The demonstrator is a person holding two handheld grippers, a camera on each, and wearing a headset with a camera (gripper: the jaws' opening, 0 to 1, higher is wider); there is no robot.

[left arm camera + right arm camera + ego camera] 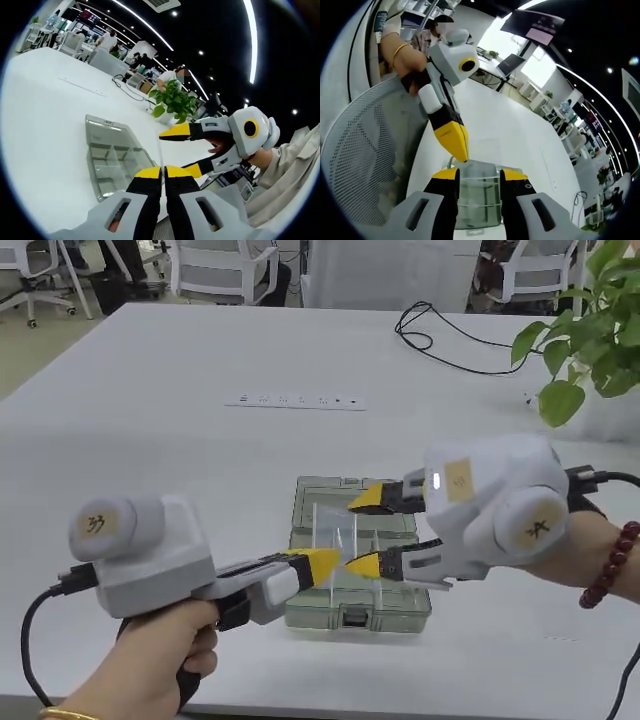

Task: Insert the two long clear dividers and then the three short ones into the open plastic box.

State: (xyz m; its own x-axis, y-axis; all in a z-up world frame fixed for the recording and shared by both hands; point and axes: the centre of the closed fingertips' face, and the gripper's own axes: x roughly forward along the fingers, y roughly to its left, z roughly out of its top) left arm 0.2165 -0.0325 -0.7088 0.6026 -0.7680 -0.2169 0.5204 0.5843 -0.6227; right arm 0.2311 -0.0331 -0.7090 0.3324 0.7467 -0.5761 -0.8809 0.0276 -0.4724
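The clear plastic box (312, 614) lies open on the white table (150, 430), and clear partitions show inside it in the left gripper view (93, 150). My left gripper (326, 562) is shut on a clear divider (334, 530), held upright over the box. The divider shows edge-on as a thin line (160, 150) rising from the closed jaws (162, 173). My right gripper (358, 536) comes in from the right, open, with one jaw above and one below the divider's right edge. In the right gripper view the divider (485, 149) stands just ahead of the open right gripper (479, 175), above the box (477, 210).
A white power strip (295, 400) lies on the table behind the box. A black cable (440, 340) loops at the back right, next to a green plant (590, 330). Office chairs (225, 270) stand beyond the far edge. A mesh chair back (365, 150) is near the person.
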